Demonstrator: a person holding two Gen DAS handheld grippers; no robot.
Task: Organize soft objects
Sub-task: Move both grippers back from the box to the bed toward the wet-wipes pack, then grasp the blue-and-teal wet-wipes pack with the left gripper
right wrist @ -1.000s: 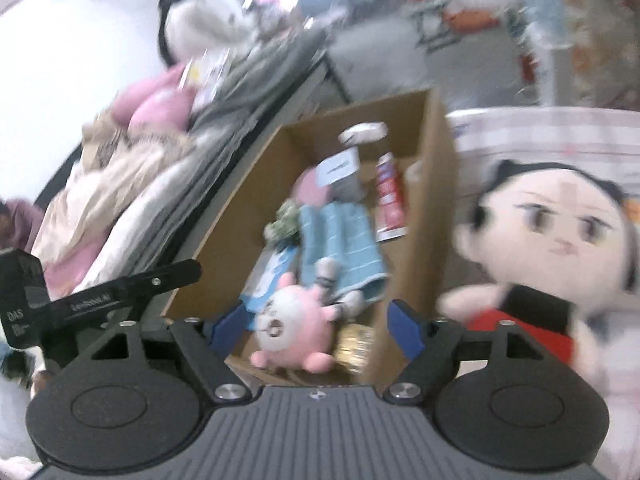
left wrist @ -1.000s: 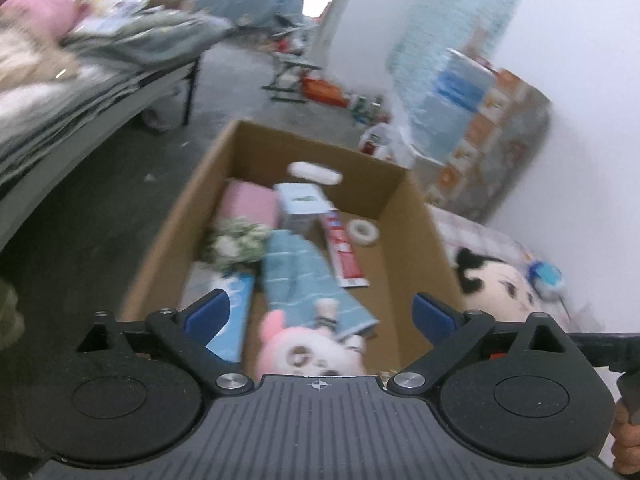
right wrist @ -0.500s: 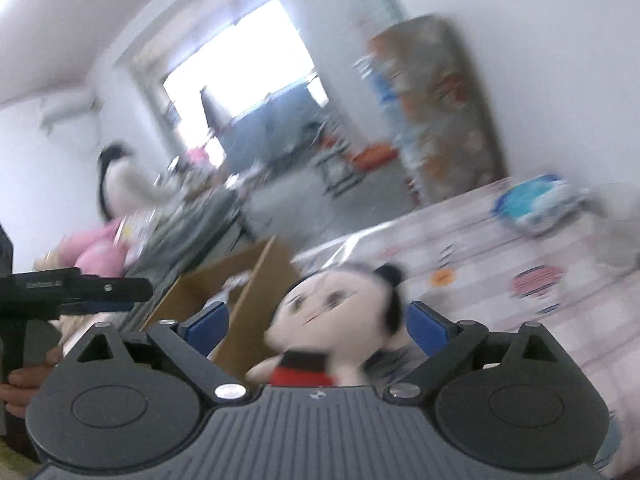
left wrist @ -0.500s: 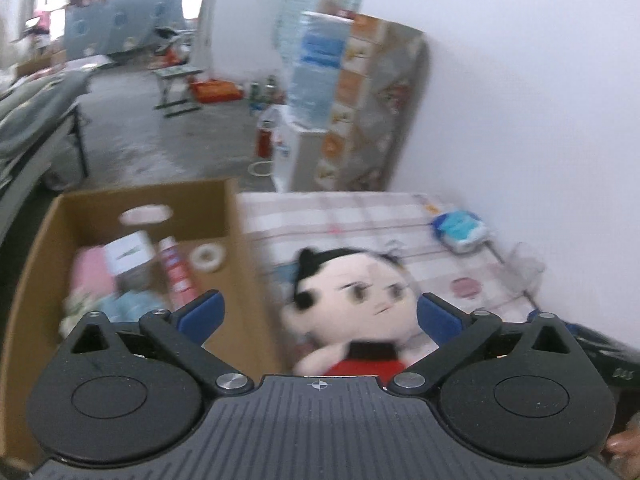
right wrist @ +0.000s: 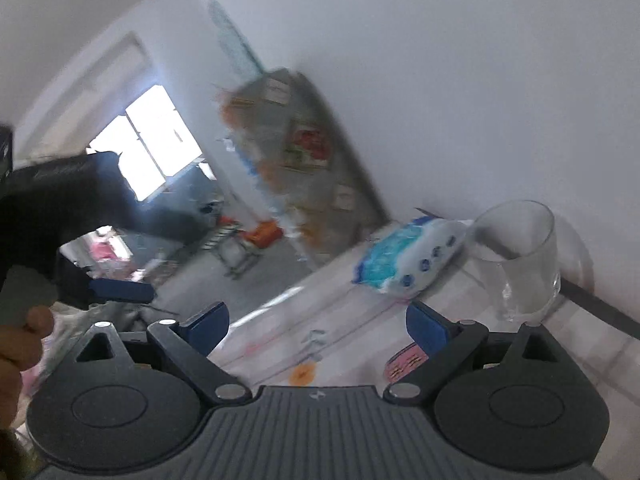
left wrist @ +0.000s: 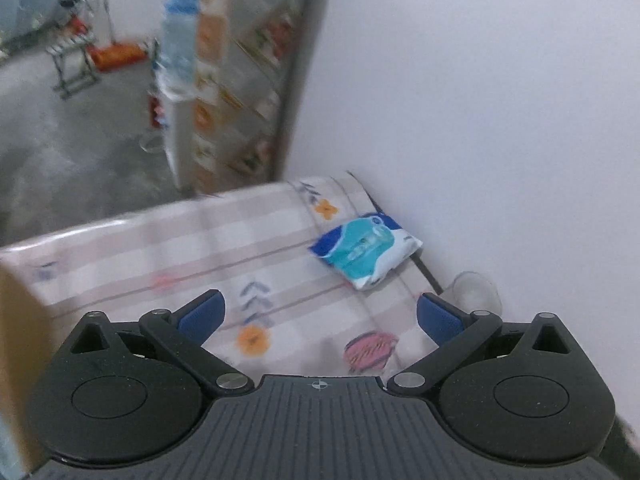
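A blue and white soft tissue pack (left wrist: 365, 249) lies on the patterned tablecloth (left wrist: 192, 248) near the white wall. It also shows in the right wrist view (right wrist: 404, 261). My left gripper (left wrist: 318, 314) is open and empty, short of the pack and above the cloth. My right gripper (right wrist: 316, 328) is open and empty, also short of the pack. The left gripper's body (right wrist: 72, 216) shows at the left of the right wrist view. The doll and the inside of the box are out of view.
A clear drinking glass (right wrist: 520, 260) stands right of the pack by the wall; its rim shows in the left wrist view (left wrist: 476, 292). A cardboard box edge (left wrist: 20, 340) is at far left. A patterned upright panel (left wrist: 248, 80) leans on the wall beyond the table.
Both grippers have swung right, away from the cardboard box and past the black-haired doll, toward the tissue pack and glass by the wall. Both stay open and empty.
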